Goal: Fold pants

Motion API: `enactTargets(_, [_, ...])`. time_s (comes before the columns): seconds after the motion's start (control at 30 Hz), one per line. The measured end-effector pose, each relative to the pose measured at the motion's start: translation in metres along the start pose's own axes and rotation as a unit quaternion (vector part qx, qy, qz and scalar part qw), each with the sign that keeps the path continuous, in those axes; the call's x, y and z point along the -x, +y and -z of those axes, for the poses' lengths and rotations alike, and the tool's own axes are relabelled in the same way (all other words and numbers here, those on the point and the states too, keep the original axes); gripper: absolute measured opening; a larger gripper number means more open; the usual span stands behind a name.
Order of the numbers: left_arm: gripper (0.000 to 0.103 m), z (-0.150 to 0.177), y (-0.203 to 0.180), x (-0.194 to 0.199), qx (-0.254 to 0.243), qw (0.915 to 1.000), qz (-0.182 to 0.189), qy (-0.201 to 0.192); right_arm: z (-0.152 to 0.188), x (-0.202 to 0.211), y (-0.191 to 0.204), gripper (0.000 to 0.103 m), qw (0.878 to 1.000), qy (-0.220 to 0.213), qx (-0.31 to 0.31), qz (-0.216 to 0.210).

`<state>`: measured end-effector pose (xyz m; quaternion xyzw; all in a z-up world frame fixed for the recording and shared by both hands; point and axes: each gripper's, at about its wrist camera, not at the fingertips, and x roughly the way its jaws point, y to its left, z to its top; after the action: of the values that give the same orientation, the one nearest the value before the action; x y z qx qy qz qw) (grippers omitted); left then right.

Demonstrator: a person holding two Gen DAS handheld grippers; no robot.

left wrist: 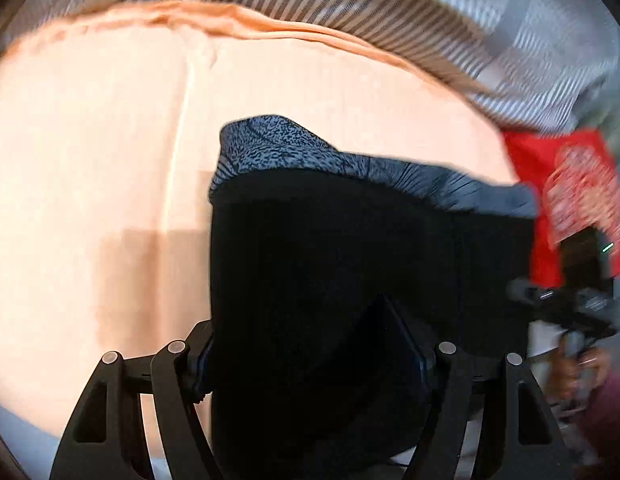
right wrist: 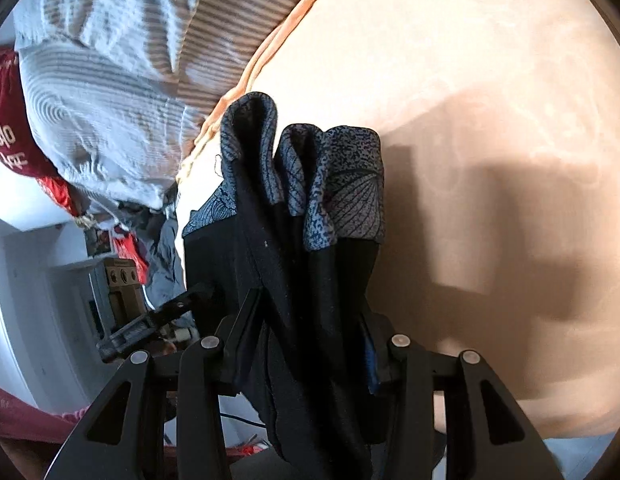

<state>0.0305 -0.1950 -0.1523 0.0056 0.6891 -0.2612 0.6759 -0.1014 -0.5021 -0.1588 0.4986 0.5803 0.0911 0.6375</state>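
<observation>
Peach bedding (left wrist: 109, 140) fills most of both views, with a grey-and-white striped blanket (left wrist: 390, 12) bunched along the top of the left wrist frame and the upper left of the right wrist frame. You have the pants (left wrist: 350, 260) hanging in front of both cameras: black fabric with a grey patterned band at the far end.

In the left wrist view your left gripper (left wrist: 310, 360) has its fingers closed down on the black cloth, which swallows the space between them; the patterned band runs across the frame from centre toward the right, so the garment's long axis lies roughly left to right there.

In the right wrist view your right gripper (right wrist: 305, 344) pinches a bunched fold of the pants (right wrist: 310, 240), fingers drawn in against the cloth. Here the fabric runs straight away from the camera, up the frame, with the patterned band gathered into folds at centre.

Red printed fabric (left wrist: 562, 200) sits at the right edge of the left wrist view.
</observation>
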Motion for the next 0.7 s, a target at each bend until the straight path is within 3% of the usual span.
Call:
enactTargets(0.27, [0.078,0.008,0.008,0.0,-0.003,0.9994,-0.033,-0.004,0.0,-0.005,-0.005,0.058,0.999,-0.008,-0.005,0.052])
enactTargets(0.43, [0.078,0.014,0.006,0.016,-0.028,0.9967,-0.075,-0.016,0.004,0.002,0.0,0.058,0.996,-0.028,-0.028,0.084])
enactTargets(0.57, [0.078,0.021,-0.002,0.032,-0.038,0.9948,-0.087,-0.036,0.009,0.018,0.009,0.058,0.992,-0.06,-0.03,0.108])
enactTargets(0.63, [0.078,0.025,-0.006,0.039,-0.044,0.9937,-0.093,-0.044,0.016,0.03,0.017,0.056,0.989,-0.085,-0.03,0.117])
enactTargets(0.7, [0.078,0.028,-0.014,0.041,-0.053,0.993,-0.094,-0.049,0.022,0.037,0.024,0.044,0.986,-0.101,-0.023,0.128])
